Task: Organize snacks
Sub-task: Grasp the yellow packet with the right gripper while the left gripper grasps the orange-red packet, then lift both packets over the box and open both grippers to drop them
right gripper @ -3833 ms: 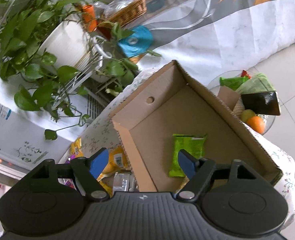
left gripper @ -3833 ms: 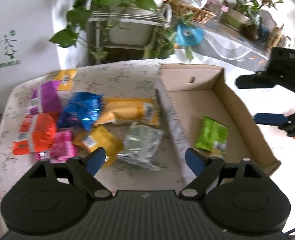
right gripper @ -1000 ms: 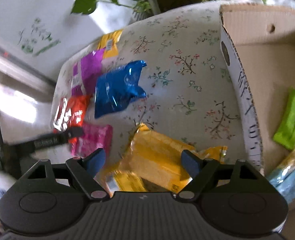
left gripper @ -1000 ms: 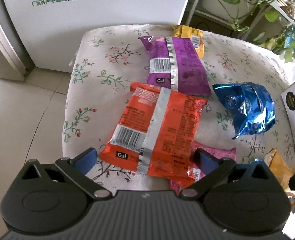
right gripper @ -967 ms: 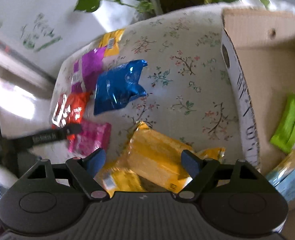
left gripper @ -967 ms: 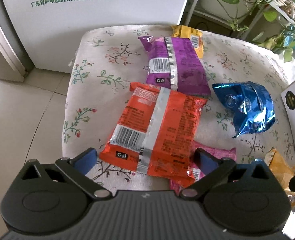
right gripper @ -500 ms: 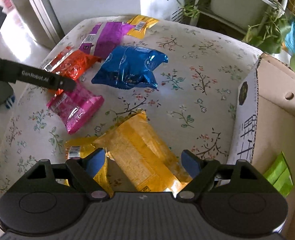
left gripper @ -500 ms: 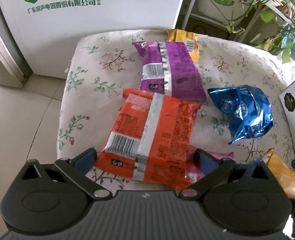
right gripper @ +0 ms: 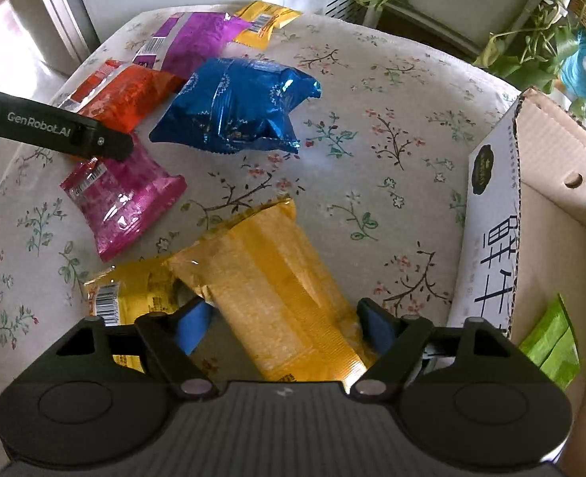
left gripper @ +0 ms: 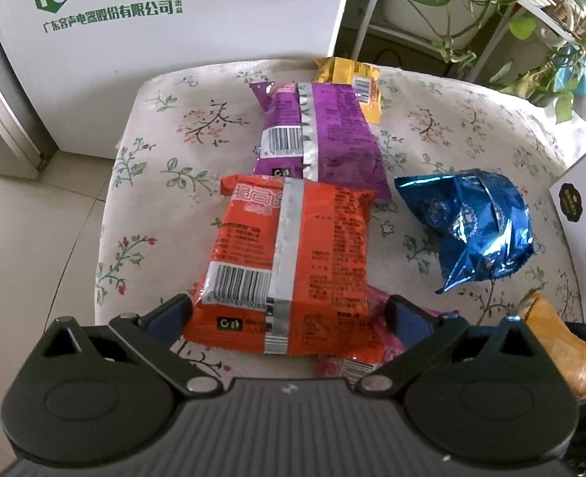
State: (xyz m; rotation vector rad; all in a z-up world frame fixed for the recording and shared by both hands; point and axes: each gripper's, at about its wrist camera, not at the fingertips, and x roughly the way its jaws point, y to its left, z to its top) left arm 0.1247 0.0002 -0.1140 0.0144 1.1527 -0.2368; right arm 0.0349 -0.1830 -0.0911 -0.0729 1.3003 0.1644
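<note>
Right wrist view: the right gripper point(right gripper: 283, 324) points down at the long yellow pack point(right gripper: 269, 278), whose near end lies between the blue pads. The jaws have just been closing a little but remain wide, one on each side of the pack, and I cannot tell whether the pads touch it yet. A smaller yellow bag point(right gripper: 130, 298) lies just left, partly under the long one. Further off are the pink bag point(right gripper: 122, 198), blue bag point(right gripper: 237, 105), orange bag point(right gripper: 128, 95), purple bag point(right gripper: 191, 41) and the box point(right gripper: 491, 214) with a green packet point(right gripper: 551, 346) inside.

The left wrist view shows the left gripper point(left gripper: 289, 314), jaws wide, straddling the near end of the orange bag point(left gripper: 293, 262), pads beside its edges without a clear squeeze. Only this view shows the white appliance point(left gripper: 173, 20) with green lettering behind the flowered tablecloth point(left gripper: 165, 159); only the right view shows inside the box.
</note>
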